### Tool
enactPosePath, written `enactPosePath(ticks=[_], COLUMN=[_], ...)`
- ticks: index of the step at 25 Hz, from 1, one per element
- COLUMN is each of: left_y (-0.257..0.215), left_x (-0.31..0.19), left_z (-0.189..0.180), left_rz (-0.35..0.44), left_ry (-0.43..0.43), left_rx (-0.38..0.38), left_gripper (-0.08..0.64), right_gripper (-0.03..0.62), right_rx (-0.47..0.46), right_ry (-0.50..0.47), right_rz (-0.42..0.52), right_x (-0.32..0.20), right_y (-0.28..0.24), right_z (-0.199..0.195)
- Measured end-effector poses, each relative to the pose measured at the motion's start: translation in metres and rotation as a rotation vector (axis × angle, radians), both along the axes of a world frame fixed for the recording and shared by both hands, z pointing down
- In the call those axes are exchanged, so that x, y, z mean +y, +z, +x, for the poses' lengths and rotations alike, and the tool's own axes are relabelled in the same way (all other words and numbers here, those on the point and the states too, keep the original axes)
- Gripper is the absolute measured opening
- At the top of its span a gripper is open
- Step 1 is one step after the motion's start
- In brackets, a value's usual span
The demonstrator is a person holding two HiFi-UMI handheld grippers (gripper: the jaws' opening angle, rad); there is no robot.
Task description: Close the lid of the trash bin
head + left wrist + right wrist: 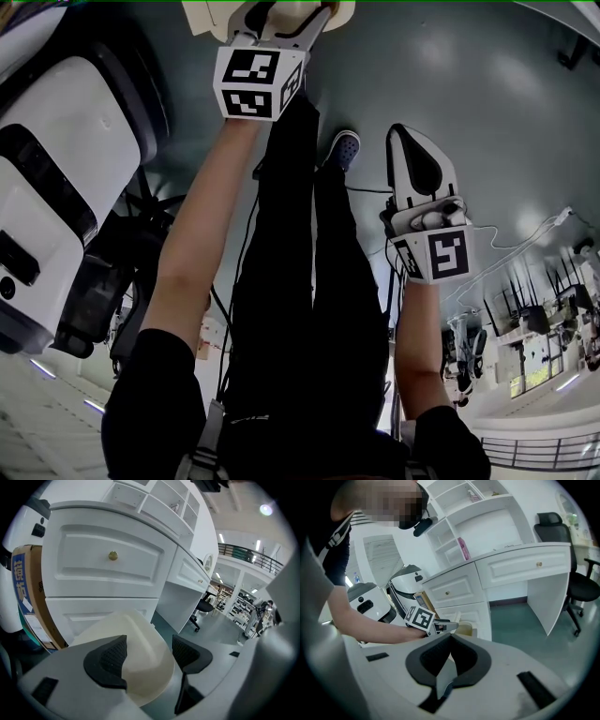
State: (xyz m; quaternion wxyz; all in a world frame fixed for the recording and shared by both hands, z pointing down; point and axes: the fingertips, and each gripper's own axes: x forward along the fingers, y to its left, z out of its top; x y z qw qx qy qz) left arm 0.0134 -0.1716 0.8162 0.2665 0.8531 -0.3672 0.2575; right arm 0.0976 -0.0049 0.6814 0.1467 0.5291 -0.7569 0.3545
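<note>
The trash bin's cream lid [140, 644] lies between the jaws of my left gripper [147, 656], which stands open; the lid sits against the left pad [108, 660] with a gap to the right pad. In the head view the left gripper [281, 14] reaches the cream lid [208, 17] at the frame's top edge. The right gripper view shows the bin [465, 630] with its lid raised, beside the left gripper's marker cube [419, 618]. My right gripper [449, 638] is shut on nothing and hangs apart from the bin, also seen in the head view [410, 139].
A white cabinet with drawers [112, 555] stands right behind the bin, joined to a white desk [525, 566]. A cardboard box [28, 597] and a white machine [66, 169] stand to the left. An office chair [581, 585] sits at the desk. The person's legs [300, 281] fill the head view's middle.
</note>
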Motion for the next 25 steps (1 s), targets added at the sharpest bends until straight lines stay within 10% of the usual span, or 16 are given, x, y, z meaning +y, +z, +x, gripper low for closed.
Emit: enactPosePath(ticks=[25], left_y=[0.099], left_x=[0.017], left_z=[0.037], left_rz=[-0.086], left_ry=[0.278], left_rx=[-0.219], left_gripper=[0.308], right_gripper=[0.005], right_rx=[-0.024], right_ry=[0.077], right_rz=[-0.023], right_x=[0.005], right_y=[0.018], right_z=[0.003])
